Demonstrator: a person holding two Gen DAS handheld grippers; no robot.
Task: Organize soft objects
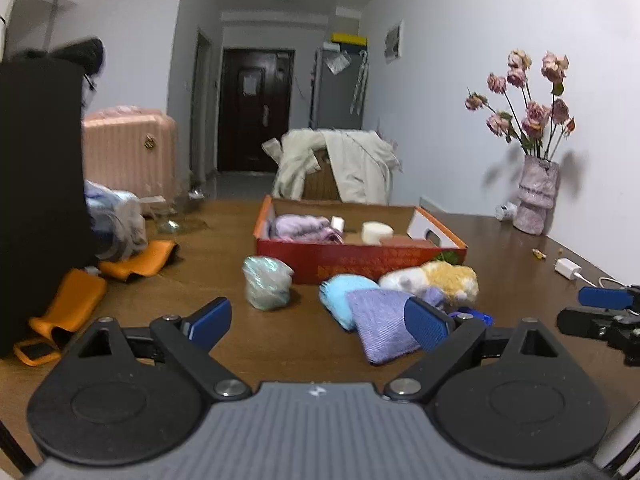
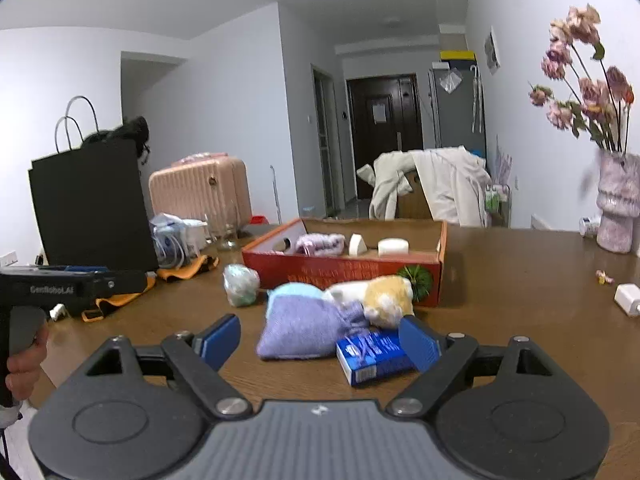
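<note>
Both my left hand-held gripper (image 1: 318,322) and right hand-held gripper (image 2: 320,342) gape wide, empty. The lilac knit pouch (image 2: 298,330) lies just before the red box (image 2: 344,270) — light, squashy; I'd pinch its bunched neck.

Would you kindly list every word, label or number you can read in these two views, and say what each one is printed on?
"CenRoboLAI", roughly, in pale letters on the black body of the left gripper, seen from the right wrist; slightly blurred.
Print on the red box front: too blurred to read.
Print on the blue packet: white marks, unreadable.
Paper on the dark door: too small to read.
</note>
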